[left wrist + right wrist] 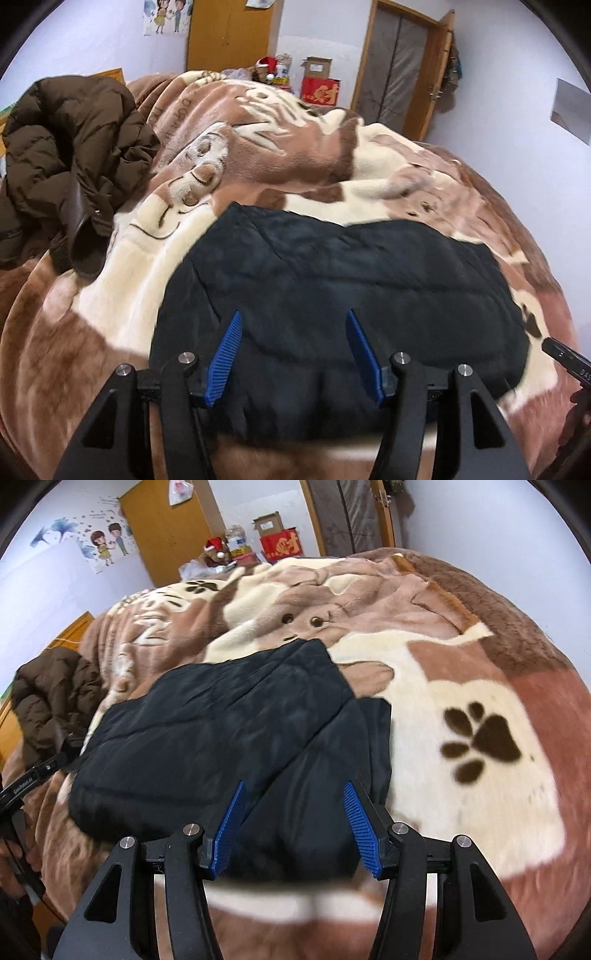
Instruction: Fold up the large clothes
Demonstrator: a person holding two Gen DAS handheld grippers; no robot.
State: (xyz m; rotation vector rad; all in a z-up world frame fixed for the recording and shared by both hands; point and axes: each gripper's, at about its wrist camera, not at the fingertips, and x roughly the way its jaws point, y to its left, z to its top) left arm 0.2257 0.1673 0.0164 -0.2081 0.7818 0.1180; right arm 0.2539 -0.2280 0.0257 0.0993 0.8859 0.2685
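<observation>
Plush brown-and-cream blanket (122,280) covers the bed under both my grippers. Black quilted jacket (332,280) lies folded flat on it, straight ahead of and beneath my fingers in both views, nothing gripping it. Brown puffer coat (70,155) is heaped far to the left of my left fingers; my right view catches only its edge at far left. Only the right view shows the big paw print (480,738) on the blanket, right of my right fingers, and a second layer of the jacket sticking out along its right edge. My left gripper (293,350) is released, blue pads spread, empty. My right gripper (293,823) likewise released, holding nothing. Jacket surface is blurred, with stitched quilt lines and soft puffed panels.
</observation>
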